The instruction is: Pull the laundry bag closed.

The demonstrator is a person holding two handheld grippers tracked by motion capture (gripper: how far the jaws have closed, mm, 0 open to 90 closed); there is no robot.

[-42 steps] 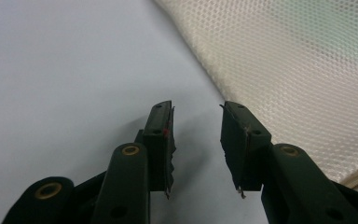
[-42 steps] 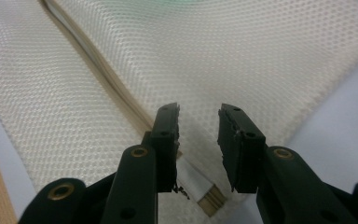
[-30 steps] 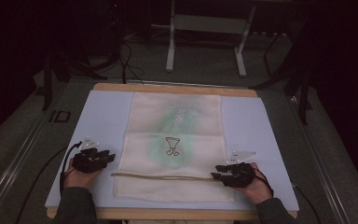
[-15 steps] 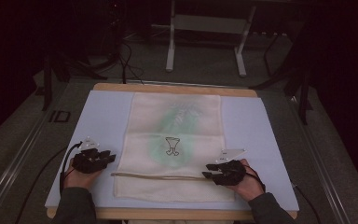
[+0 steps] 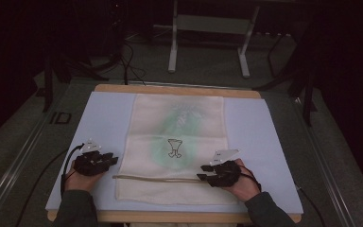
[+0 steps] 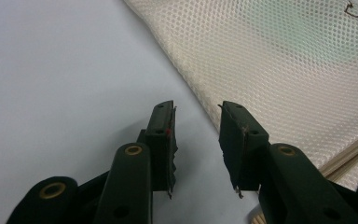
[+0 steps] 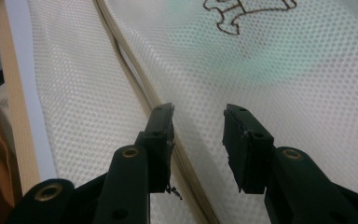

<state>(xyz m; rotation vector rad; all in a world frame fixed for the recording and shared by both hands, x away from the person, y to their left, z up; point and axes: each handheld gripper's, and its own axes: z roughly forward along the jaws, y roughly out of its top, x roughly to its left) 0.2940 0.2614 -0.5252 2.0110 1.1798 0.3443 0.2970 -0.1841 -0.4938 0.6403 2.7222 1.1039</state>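
Observation:
A cream mesh bag (image 5: pixel 179 123) lies flat on a pale blue mat (image 5: pixel 106 118). It has a small dark printed figure (image 5: pixel 174 148) and a green tint at its middle. A tan drawstring (image 5: pixel 156 178) runs across its near end. My left gripper (image 5: pixel 115 160) rests open on the mat just left of the bag's edge (image 6: pixel 284 60), nothing between its jaws (image 6: pixel 196 106). My right gripper (image 5: pixel 201 176) is open over the mesh (image 7: pixel 284 70) at the drawstring's (image 7: pixel 130 56) right end. Its jaws have just been opening a little, with only flat mesh beneath (image 7: pixel 198 108).
The mat lies on a wooden table (image 5: pixel 170 89) whose edge shows at the far side. Beyond it are a grey floor, cables and a metal stand (image 5: pixel 208 42). Bare mat (image 6: pixel 65 70) lies on both sides of the bag.
My right hand has slid left along the bag's near end, from its right edge onto the mesh by the drawstring. The left hand has stayed put.

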